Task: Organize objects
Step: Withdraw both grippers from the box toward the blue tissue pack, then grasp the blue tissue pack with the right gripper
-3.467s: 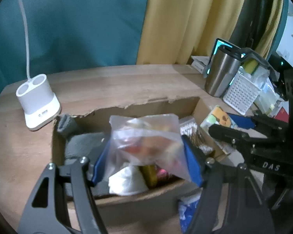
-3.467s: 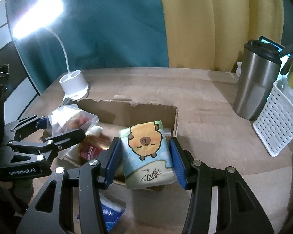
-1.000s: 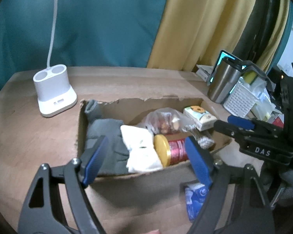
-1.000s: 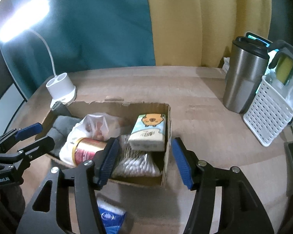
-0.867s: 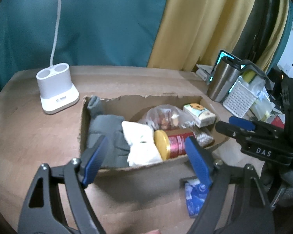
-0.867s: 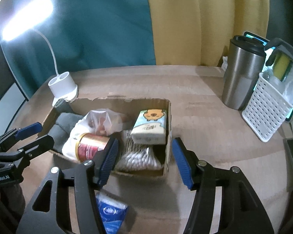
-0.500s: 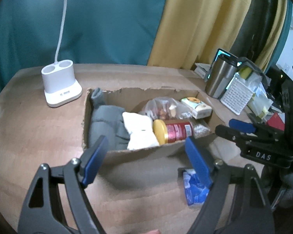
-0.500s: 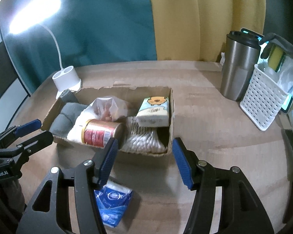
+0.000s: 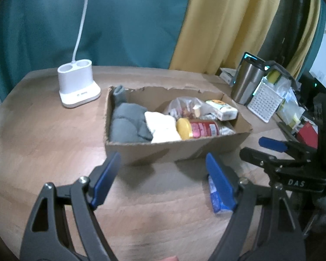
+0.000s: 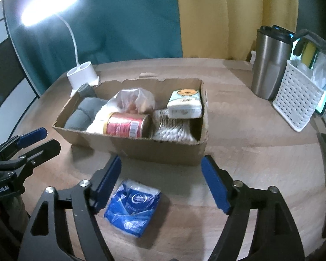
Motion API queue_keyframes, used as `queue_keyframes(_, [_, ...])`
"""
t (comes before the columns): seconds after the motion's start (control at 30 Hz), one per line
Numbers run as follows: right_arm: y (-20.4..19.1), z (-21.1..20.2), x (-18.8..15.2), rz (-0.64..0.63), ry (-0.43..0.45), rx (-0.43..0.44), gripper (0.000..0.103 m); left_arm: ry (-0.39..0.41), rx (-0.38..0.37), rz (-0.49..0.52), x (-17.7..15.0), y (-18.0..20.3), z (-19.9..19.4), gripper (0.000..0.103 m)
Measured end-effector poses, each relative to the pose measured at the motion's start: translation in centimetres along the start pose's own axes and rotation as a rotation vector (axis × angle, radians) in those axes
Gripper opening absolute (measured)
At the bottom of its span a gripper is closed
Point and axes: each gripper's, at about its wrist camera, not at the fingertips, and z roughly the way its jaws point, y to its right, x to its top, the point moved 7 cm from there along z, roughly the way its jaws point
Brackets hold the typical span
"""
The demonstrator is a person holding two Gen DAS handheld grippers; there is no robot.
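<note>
A torn cardboard box [image 10: 163,152] on the wooden table holds a grey cloth [image 9: 128,121], a white cloth, a red-labelled jar [image 10: 128,125] lying on its side, a clear snack bag [image 10: 133,100], a bear-print tissue pack [image 10: 184,103] and cotton swabs [image 10: 173,130]. A blue tissue packet [image 10: 133,206] lies on the table in front of the box, just below my right gripper [image 10: 162,165]. That gripper's jaws are opening, with nothing between them. My left gripper [image 9: 162,163] is open and empty, short of the box's near wall [image 9: 173,150].
A white lamp base [image 9: 78,84] stands to the left behind the box. A steel tumbler [image 10: 269,63] and a white perforated basket [image 10: 297,106] stand at the right. Clutter lines the table's right edge.
The snack bag and tissue pack, held earlier, now lie in the box. Both grippers have drawn back from the box. The right jaws stand wider, and the blue packet shows fully.
</note>
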Motion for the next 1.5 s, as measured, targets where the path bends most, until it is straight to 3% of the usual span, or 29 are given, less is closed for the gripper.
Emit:
queue_keyframes(0.13, [-0.5,0.1,-0.9,-0.005,-0.012,0.003,0.08,-0.012,0.001,0.0,-0.9,-0.3,-0.1,0.084])
queue_keyframes(0.27, [-1.0,0.1,-1.8,-0.003,-0.019,0.008,0.08,-0.018,0.002,-0.007,-1.8,-0.7,-0.5,0.095])
queue_keyframes(0.67, [-2.7,1.0,-4.1,-0.02,-0.063,0.024,0.08,-0.034,0.029,-0.028,-4.0,-2.2,-1.1,0.095])
queue_keyframes(1.5, [-5.1,4.5,-5.8,-0.063,-0.144,0.002,0.077,-0.068,0.048,-0.07,-5.3,-5.1,-0.2,0.095])
